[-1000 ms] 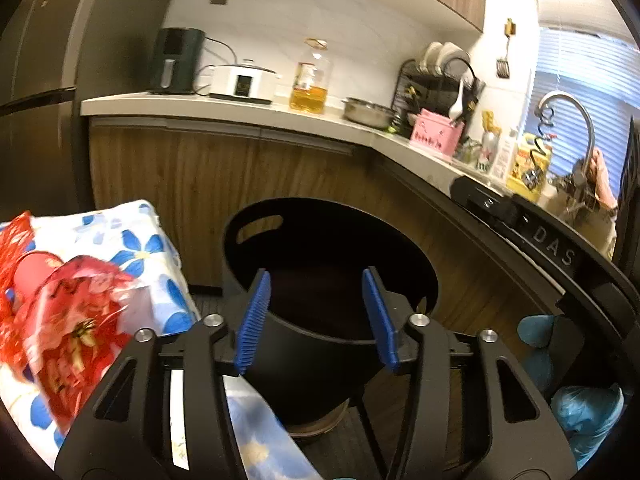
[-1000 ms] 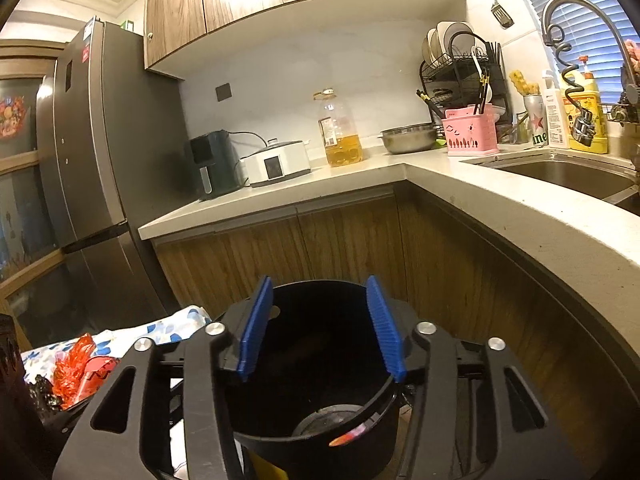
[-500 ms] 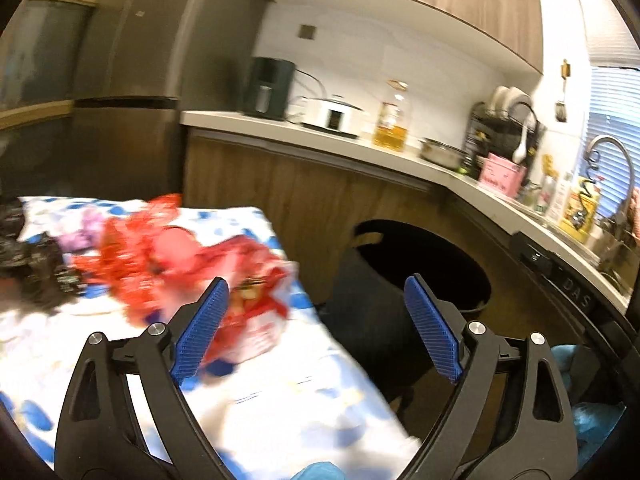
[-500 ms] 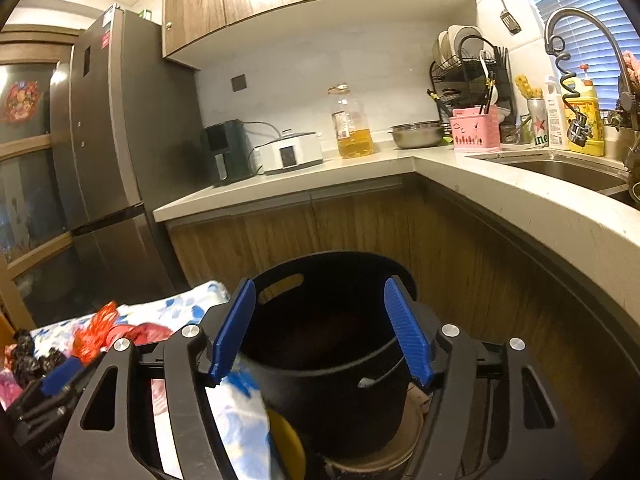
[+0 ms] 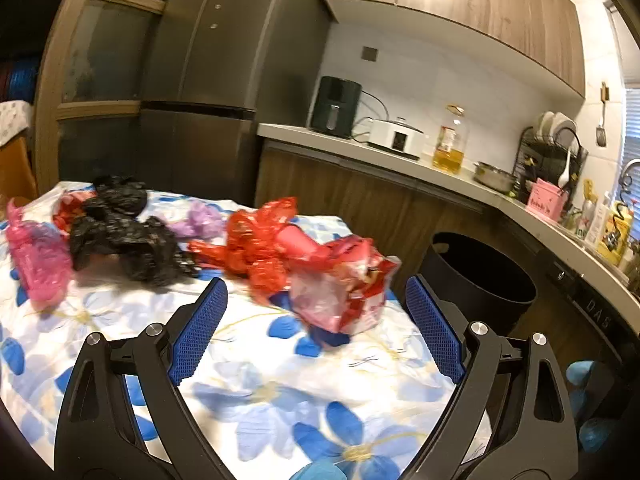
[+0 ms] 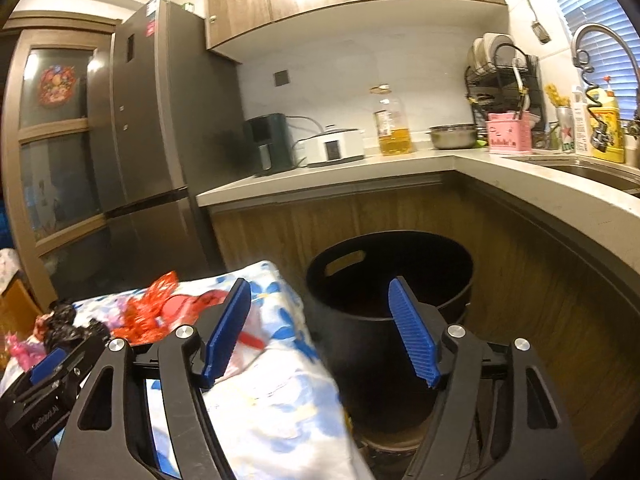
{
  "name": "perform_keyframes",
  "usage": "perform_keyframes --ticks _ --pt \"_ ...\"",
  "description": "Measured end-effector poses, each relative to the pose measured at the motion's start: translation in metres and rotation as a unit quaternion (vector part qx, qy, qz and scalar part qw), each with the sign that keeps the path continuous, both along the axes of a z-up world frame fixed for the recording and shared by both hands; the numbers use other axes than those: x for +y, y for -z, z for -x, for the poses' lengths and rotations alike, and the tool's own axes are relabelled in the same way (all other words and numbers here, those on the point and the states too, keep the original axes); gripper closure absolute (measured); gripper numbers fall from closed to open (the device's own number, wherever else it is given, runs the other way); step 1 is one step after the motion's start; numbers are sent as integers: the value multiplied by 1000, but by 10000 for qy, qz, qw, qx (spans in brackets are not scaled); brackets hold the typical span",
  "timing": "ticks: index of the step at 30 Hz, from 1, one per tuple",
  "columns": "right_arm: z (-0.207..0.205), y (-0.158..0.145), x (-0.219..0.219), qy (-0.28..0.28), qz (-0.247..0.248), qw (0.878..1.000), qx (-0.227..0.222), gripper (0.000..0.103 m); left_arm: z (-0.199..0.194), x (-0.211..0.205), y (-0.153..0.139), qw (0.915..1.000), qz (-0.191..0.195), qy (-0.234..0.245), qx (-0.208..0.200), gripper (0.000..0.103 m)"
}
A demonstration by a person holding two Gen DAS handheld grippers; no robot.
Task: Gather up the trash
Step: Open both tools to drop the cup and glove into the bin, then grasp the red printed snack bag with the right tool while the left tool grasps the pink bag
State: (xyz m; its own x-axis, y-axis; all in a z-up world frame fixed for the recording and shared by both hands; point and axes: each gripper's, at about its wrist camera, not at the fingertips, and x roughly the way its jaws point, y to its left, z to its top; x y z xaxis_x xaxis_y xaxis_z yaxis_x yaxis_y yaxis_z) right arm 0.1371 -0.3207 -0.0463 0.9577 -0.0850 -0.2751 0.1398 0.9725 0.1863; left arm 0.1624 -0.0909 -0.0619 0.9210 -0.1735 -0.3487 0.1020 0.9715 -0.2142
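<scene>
Crumpled red wrappers [image 5: 304, 256] on the flowered tablecloth [image 5: 256, 400], just ahead of the left claw [image 5: 316, 328] and between the lines of its blue pads [image 5: 198, 332], untouched. Farther ahead and left, black plastic bags [image 5: 120, 236]; a pink bag [image 5: 38, 256] at far left; a pale purple scrap [image 5: 202, 220] between the black and red heaps. Left claw released, jaws spread wide, nothing gripped. To its right, beyond the table edge, the black bin [image 5: 480, 280] below the counter [image 5: 400, 164]. Right claw [image 6: 320, 332] aimed at the bin's near rim, jaws opening, empty; bin straight ahead, red wrappers ahead to its left, left claw low at far left.
</scene>
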Motion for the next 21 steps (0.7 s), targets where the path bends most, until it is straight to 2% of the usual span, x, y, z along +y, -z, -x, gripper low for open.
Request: perform_keyframes --ticks 9,17,21 --pt "-21 22 53 -661 166 9973 261 32 5 36 4 9990 90 -439 33 14" --pt "-62 40 91 -1060 293 9927 486 33 -5 58 13 9970 32 -766 103 14" --pt "-82 48 100 -1146 299 9908 656 38 -12 65 17 9965 32 -826 150 14"
